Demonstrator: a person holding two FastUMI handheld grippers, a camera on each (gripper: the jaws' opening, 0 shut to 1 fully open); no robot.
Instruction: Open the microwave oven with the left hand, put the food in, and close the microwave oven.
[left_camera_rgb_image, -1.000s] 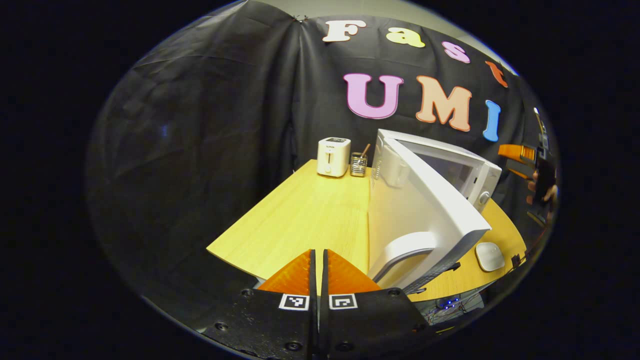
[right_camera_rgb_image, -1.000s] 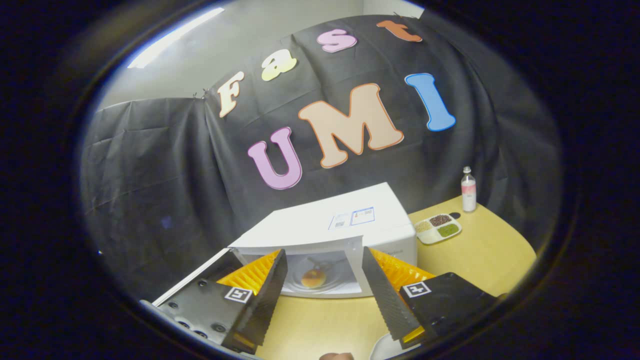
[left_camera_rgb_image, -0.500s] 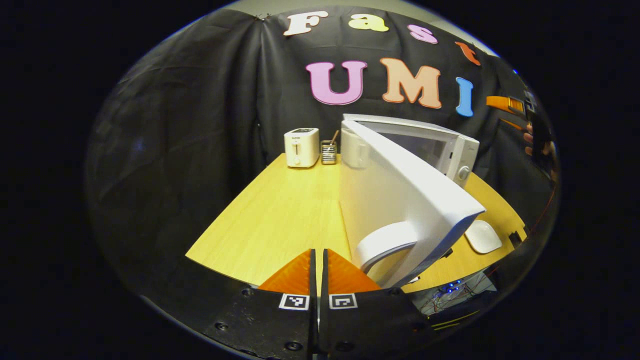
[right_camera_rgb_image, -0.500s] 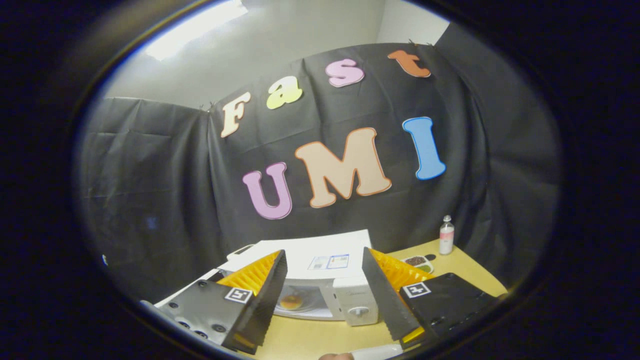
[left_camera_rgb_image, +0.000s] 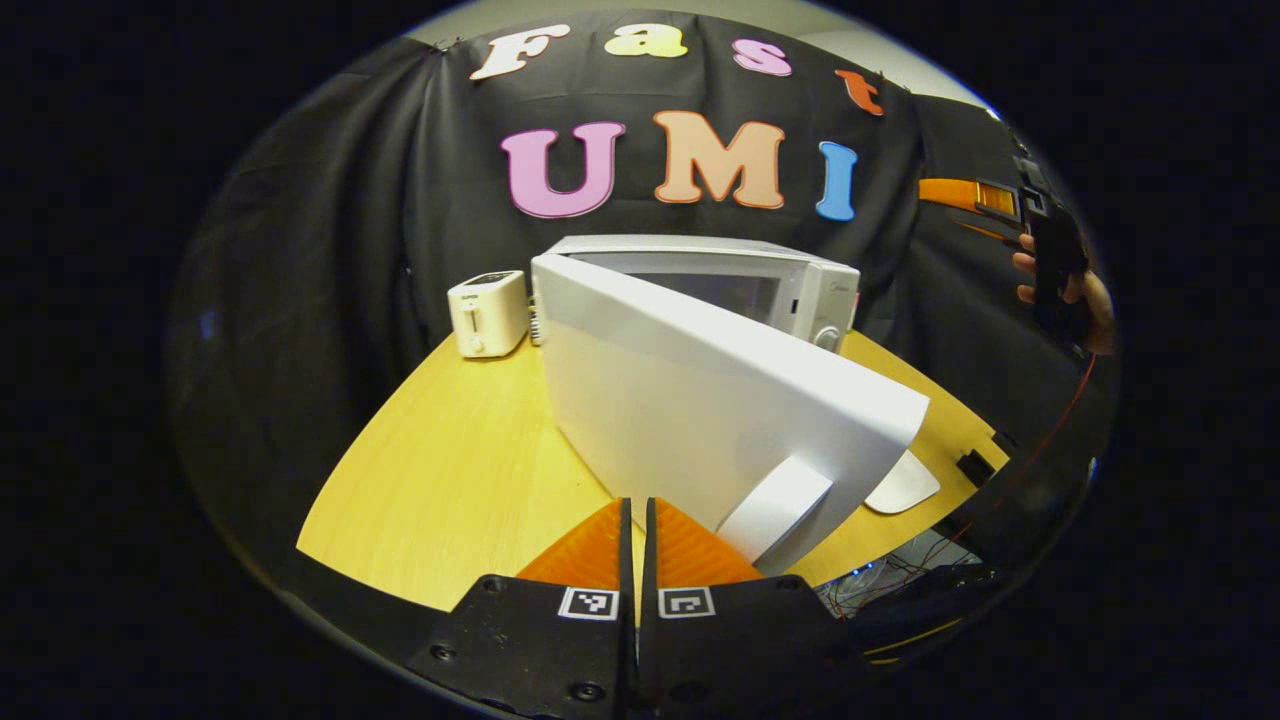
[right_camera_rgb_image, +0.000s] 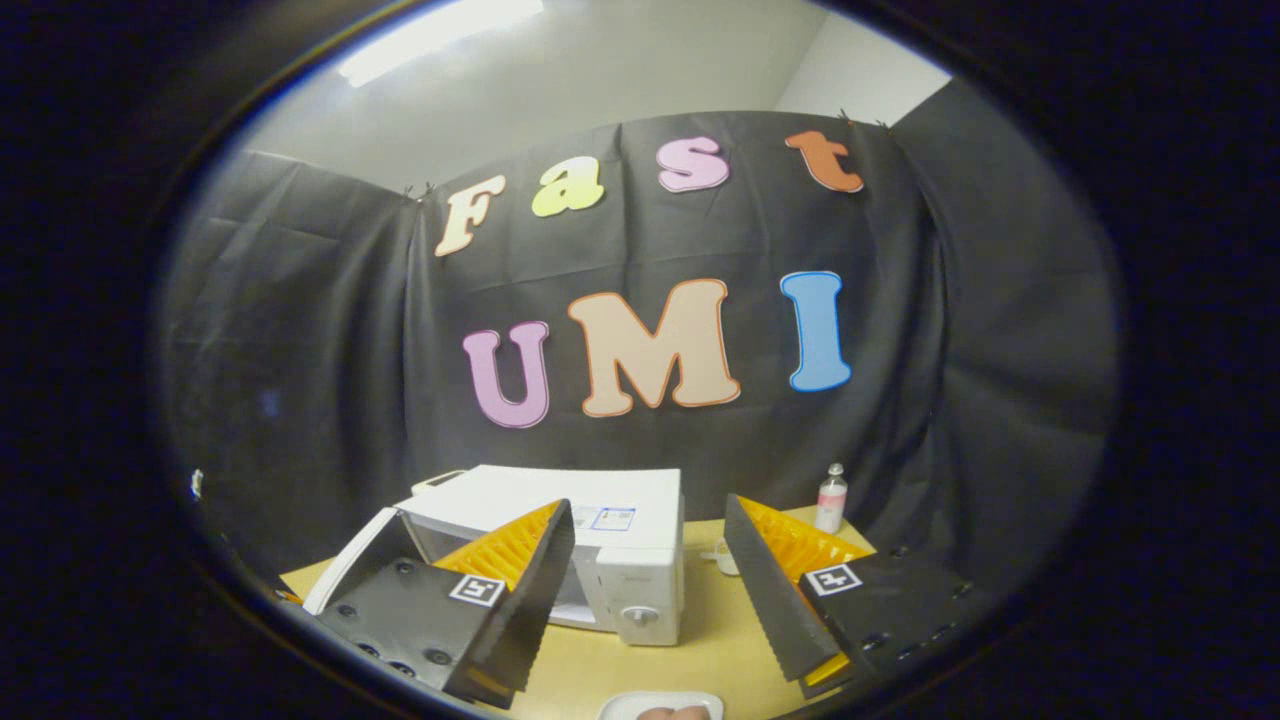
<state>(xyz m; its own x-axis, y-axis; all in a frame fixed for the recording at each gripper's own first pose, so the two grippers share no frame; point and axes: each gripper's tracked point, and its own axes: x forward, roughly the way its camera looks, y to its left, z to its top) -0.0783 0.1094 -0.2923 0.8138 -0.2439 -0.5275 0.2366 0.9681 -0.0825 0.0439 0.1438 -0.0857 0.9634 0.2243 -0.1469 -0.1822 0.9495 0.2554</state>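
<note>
The white microwave (left_camera_rgb_image: 760, 280) stands on the wooden table (left_camera_rgb_image: 450, 460) with its door (left_camera_rgb_image: 700, 390) swung partly open. The door's outer face and handle (left_camera_rgb_image: 775, 505) sit just ahead and right of my left gripper (left_camera_rgb_image: 635, 520), which is shut on nothing. In the right gripper view the microwave (right_camera_rgb_image: 600, 500) lies farther off, its door (right_camera_rgb_image: 350, 555) ajar at the left. My right gripper (right_camera_rgb_image: 650, 590) is open and empty, held back from the oven. One finger hides the cavity, so the food is hidden. A hand (left_camera_rgb_image: 1075, 295) holds the right gripper (left_camera_rgb_image: 950, 208) at far right.
A cream toaster (left_camera_rgb_image: 488, 313) stands at the table's back left. A white plate (left_camera_rgb_image: 903, 483) lies near the front edge right of the door; its rim (right_camera_rgb_image: 660, 705) is below my right gripper. A small bottle (right_camera_rgb_image: 830, 497) stands behind the microwave's right side.
My left gripper has swung round to face the door's outer side, still shut. My right gripper has drawn back and up from the microwave, which now looks smaller.
</note>
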